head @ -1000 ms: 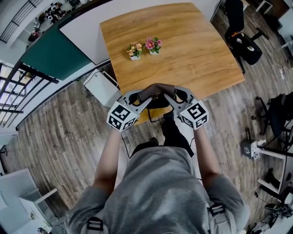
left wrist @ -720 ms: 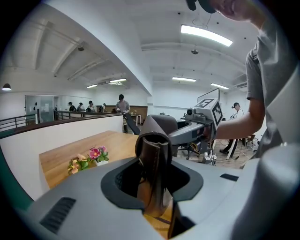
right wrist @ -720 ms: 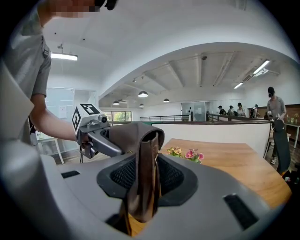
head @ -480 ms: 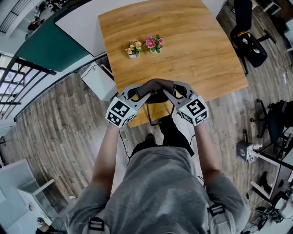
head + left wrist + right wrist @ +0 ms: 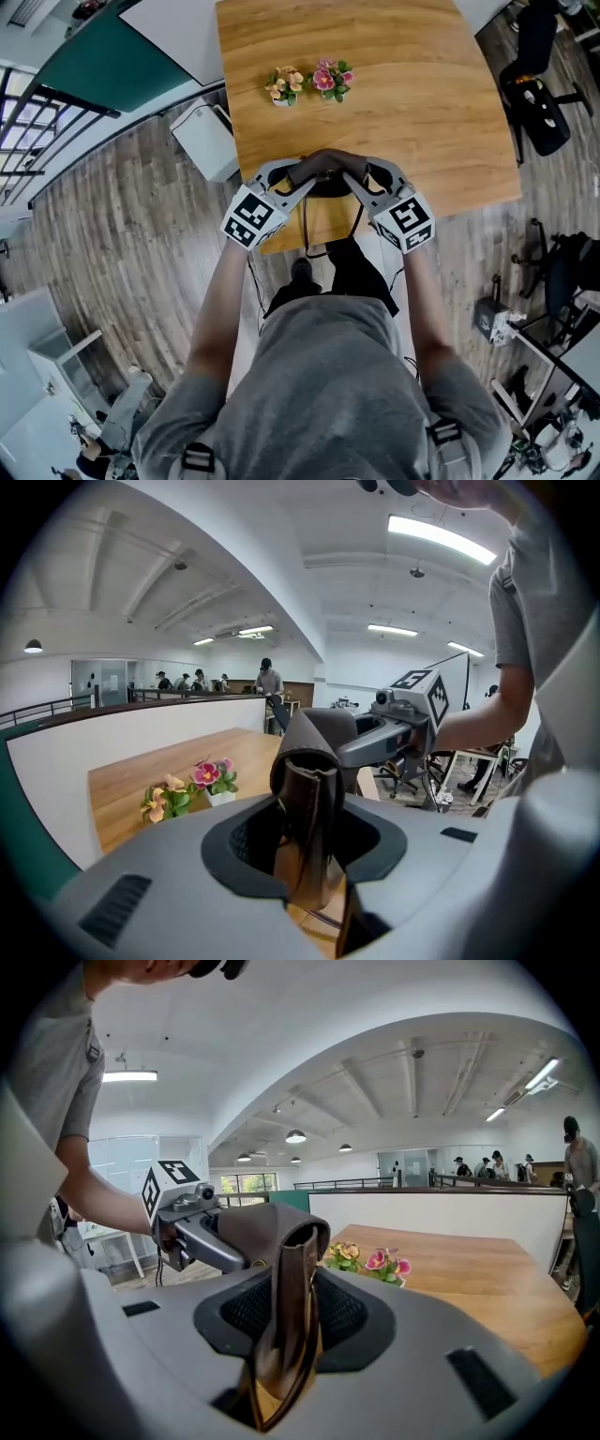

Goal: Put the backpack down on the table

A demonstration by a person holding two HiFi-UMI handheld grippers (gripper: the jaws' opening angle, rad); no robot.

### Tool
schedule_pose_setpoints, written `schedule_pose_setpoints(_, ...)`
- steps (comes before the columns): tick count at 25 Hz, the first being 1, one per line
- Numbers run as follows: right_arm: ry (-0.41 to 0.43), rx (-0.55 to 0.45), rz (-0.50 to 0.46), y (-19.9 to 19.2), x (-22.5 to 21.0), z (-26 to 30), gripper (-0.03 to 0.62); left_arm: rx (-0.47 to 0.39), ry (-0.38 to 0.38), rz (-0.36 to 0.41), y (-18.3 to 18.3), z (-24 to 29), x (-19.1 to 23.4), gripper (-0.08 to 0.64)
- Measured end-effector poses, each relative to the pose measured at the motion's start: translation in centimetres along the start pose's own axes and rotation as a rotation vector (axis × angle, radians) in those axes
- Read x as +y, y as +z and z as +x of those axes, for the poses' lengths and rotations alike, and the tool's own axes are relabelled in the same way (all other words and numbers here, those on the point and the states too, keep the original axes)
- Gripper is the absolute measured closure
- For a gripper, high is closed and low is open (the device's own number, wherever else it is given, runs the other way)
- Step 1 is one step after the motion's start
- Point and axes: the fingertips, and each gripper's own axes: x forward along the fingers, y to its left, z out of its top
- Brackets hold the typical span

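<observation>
Got both hands on the backpack (image 5: pixel 325 166) right now. My left gripper (image 5: pixel 292 178) is clamped on a brown leather strap at one side of its top, and my right gripper (image 5: pixel 361 178) is clenched on the strap at the other side, so the bag hangs between the two, right at my fingertips. In each gripper view the strap runs straight up through the jaws, with the other gripper just across the bag's folded top. The bag is over the near edge of the wooden table (image 5: pixel 422 84); can't tell if its bottom is touching the wood. Loose straps dangle below my grippers, off the edge. Two little pots of flowers (image 5: pixel 309 82) sit well ahead of both grippers, further out on the table.
</observation>
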Motion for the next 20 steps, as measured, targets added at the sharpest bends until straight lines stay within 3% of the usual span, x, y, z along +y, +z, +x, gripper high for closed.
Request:
schedule_pose_setpoints(11, 0.038, 0.018, -0.094, 0.2, -3.8, 1.4, 0.466, 0.022, 0.067, 0.004, 0.5, 3.3, 2.6, 0.425)
schedule_pose_setpoints(20, 0.078, 0.037, -0.099, -1.5, -6.1, 2.3, 0.466, 0.053, 0.105, 0.018, -0.4, 6.0, 3.3, 0.423)
